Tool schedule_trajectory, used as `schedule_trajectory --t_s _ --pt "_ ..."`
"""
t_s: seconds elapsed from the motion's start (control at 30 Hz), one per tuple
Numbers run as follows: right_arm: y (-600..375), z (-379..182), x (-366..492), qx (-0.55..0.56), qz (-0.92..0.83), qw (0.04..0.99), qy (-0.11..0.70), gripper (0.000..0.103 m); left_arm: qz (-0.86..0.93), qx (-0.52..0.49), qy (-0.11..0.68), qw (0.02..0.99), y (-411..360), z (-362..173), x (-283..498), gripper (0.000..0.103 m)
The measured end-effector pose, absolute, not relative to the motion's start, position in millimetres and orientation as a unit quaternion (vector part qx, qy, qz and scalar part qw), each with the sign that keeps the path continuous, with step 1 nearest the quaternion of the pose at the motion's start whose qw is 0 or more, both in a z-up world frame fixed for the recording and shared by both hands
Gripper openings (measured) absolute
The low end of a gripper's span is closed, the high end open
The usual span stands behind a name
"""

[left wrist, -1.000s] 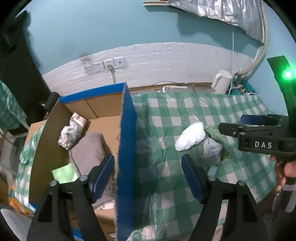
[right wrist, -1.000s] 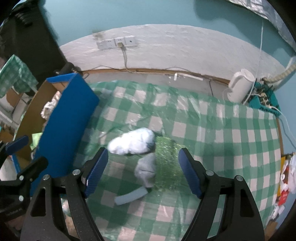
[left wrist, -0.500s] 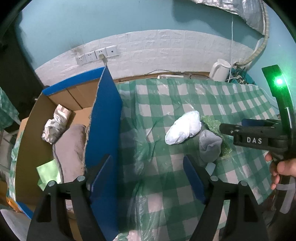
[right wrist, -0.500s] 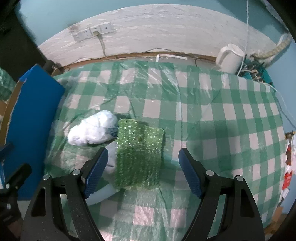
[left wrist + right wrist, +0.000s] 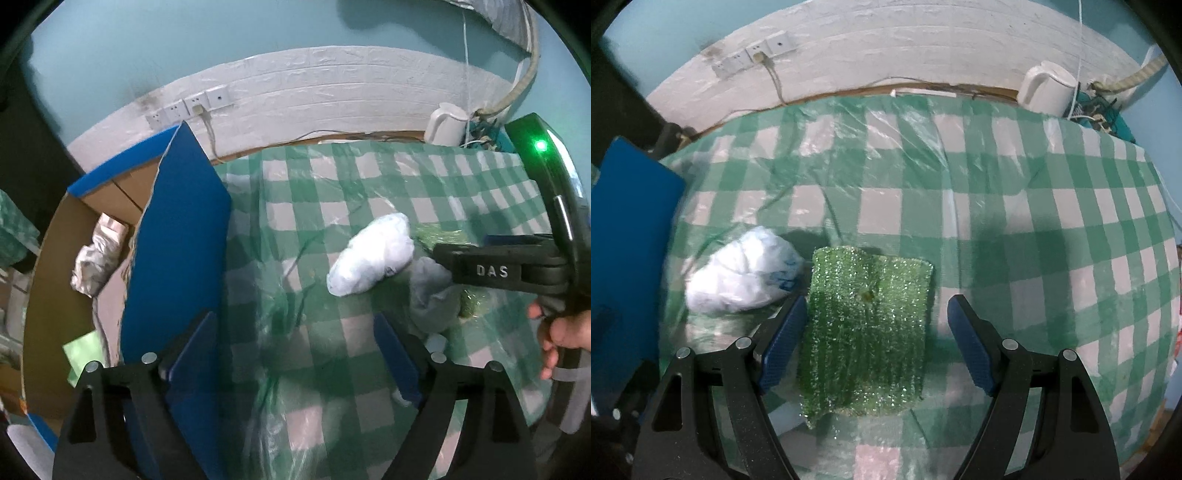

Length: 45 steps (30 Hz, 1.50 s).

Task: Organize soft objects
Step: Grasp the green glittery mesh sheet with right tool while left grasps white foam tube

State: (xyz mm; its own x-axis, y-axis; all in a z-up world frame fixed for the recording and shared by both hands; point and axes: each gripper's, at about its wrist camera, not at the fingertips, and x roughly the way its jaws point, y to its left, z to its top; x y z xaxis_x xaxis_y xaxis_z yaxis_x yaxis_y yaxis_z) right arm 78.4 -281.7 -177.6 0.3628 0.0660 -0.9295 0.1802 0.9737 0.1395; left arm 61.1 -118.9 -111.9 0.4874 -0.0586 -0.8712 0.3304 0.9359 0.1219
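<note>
A green-checked tablecloth (image 5: 997, 206) under clear plastic lies bare toward its far and right edges. At its left edge stands the cardboard box (image 5: 48, 295) with its blue flap (image 5: 177, 258) raised. The right gripper (image 5: 875, 343) straddles the green sponge cloth (image 5: 866, 325), jaws released, beside a white plastic bundle (image 5: 742, 277). The left gripper (image 5: 295, 354) is opening over bare cloth.
</note>
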Motion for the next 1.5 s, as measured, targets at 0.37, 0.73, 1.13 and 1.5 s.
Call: schedule_trajectory --t_s 0.37,0.73,1.13,1.5 --pt "-310 -201 69 0.098 -0.084 0.794 0.595 0.078 -0.151 0.131 0.512 0.835 -135 -121 62 0.088" --pt "-313 -204 51 0.071 -0.066 0.802 0.589 0.052 -0.188 0.149 0.525 0.816 -157 -133 41 0.088" --pt "-316 -197 17 0.082 -0.031 0.802 0.591 0.018 -0.218 0.165 0.535 0.799 -179 -145 25 0.088" --pt "-314 -180 2 0.096 -0.018 0.813 0.574 0.018 -0.226 0.182 0.558 0.778 -189 -170 20 0.08"
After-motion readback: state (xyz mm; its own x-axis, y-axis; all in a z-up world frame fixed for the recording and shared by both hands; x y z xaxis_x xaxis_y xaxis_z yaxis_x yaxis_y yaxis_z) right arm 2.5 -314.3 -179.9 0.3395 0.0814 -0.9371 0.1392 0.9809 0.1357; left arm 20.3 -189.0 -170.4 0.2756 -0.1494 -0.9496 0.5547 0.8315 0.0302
